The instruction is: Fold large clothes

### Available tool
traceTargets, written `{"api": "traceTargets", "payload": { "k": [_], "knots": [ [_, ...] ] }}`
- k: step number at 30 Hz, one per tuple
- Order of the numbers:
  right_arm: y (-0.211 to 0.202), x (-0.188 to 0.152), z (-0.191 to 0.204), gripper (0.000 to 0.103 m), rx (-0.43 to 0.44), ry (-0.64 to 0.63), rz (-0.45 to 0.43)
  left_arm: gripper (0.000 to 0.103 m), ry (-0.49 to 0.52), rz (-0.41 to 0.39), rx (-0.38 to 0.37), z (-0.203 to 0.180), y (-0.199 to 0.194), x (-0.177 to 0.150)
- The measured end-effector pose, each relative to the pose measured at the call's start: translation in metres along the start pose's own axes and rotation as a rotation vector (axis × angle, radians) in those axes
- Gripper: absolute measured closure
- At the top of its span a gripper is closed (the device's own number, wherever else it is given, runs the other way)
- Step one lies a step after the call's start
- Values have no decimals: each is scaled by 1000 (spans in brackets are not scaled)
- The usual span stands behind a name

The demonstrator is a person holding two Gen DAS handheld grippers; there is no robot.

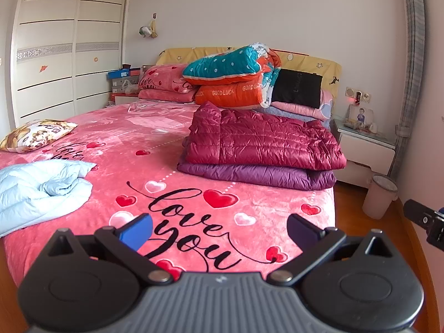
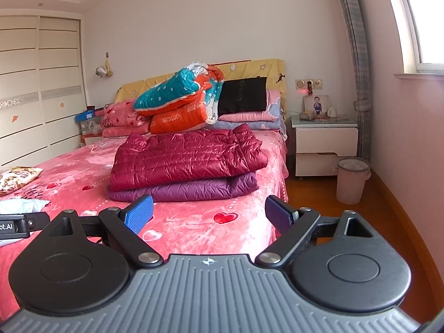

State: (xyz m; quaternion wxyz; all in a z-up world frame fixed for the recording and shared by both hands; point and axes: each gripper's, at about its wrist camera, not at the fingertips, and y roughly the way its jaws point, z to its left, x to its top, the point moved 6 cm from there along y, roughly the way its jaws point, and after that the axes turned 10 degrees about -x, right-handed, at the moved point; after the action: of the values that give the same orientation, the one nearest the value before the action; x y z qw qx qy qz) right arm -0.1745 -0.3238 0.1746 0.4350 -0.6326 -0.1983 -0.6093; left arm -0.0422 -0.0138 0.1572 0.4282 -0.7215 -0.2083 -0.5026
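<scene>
Two folded down jackets sit stacked on the right side of the pink bed (image 1: 116,127): the crimson jacket (image 1: 260,141) lies on the purple jacket (image 1: 258,176). A pale blue jacket (image 1: 38,188) lies crumpled at the bed's left edge. Both the left tongs (image 1: 219,229) and right tongs (image 2: 208,213) hover spread wide, gripping nothing, above the bed's foot

A bed (image 1: 194,127) under a pink heart-print cover stands against a plain pale wall (image 1: 249,11), with a yellow headboard (image 2: 266,68) at its far end. Left of the bed is a white sliding-door wardrobe (image 1: 69,50). Right of the bed sit a white nightstand (image 2: 326,144) and a bin (image 2: 351,180) on the orange wood floor (image 2: 313,194). Daylight comes from a window (image 2: 424,19) beyond a grey curtain (image 2: 358,55).
</scene>
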Motion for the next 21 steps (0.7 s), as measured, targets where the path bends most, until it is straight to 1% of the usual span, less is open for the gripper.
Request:
{"api": "traceTargets", "payload": {
  "k": [10,15,21],
  "knots": [
    [8,-6,-3,0,6,5,21,1,12,-8,9,-1,8,-3],
    [13,-9,-3,0,9,4,34,1,37,-1,25,-2,15,-6],
    [22,-12,-2,0,21,3,52,1,14,4,9,3,24,-11]
  ]
}}
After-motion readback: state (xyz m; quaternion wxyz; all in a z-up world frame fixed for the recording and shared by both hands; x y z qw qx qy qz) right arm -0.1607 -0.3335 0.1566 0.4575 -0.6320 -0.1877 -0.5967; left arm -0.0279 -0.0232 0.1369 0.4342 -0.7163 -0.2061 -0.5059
